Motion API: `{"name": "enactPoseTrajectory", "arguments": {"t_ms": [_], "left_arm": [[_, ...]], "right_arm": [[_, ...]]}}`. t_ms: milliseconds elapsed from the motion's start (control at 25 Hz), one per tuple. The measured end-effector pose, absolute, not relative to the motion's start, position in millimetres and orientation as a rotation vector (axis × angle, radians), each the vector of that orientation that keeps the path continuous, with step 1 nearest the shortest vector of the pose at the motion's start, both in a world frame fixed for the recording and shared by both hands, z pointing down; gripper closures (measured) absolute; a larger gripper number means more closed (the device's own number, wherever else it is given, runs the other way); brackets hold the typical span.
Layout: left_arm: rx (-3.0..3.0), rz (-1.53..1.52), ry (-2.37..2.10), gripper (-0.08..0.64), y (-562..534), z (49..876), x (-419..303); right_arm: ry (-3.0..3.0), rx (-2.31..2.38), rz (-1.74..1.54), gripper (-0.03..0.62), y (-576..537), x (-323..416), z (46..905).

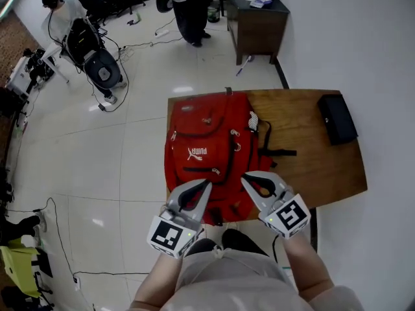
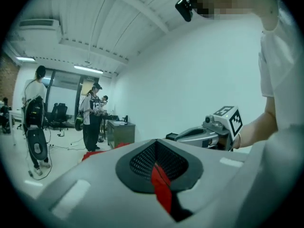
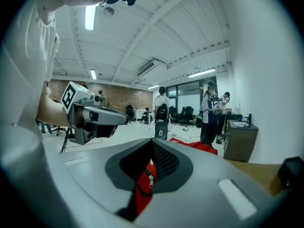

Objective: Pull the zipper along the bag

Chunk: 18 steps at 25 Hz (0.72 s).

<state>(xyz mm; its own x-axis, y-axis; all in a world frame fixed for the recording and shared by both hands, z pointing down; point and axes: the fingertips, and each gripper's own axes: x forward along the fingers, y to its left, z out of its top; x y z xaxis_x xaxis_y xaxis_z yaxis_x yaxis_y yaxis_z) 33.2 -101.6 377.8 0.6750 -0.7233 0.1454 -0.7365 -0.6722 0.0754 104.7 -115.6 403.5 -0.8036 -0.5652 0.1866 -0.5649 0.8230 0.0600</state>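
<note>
A red backpack (image 1: pixel 207 148) lies flat on the wooden table (image 1: pixel 305 167), its near end toward me. My left gripper (image 1: pixel 206 185) and right gripper (image 1: pixel 246 181) hover side by side over that near end, both with jaws shut and tips pointing away from me. In the right gripper view the right gripper (image 3: pixel 153 140) has its jaws together; red fabric (image 3: pixel 140 194) with a small silver zipper pull (image 3: pixel 151 179) shows through the gap below them. The left gripper view shows the left gripper (image 2: pixel 156 141) shut too, with only red fabric (image 2: pixel 161 186) beneath. I cannot see anything pinched in either.
A black box (image 1: pixel 337 118) sits at the table's far right. Beyond the table stand a dark cabinet (image 1: pixel 256 18) and a person (image 1: pixel 191 11). Cables and equipment (image 1: pixel 97 63) lie on the floor to the left. The table's near edge is just under my grippers.
</note>
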Motion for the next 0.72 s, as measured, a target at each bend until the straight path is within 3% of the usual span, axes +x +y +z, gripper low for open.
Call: {"name": "enactPoseTrajectory", "arguments": {"t_ms": [720], "left_arm": [[2.812,0.13,-1.091,0.554,95.3,381.1,-86.9]], "right_arm": [[-2.689,1.217,-0.035,0.586,86.4,29.6,391.7]]}}
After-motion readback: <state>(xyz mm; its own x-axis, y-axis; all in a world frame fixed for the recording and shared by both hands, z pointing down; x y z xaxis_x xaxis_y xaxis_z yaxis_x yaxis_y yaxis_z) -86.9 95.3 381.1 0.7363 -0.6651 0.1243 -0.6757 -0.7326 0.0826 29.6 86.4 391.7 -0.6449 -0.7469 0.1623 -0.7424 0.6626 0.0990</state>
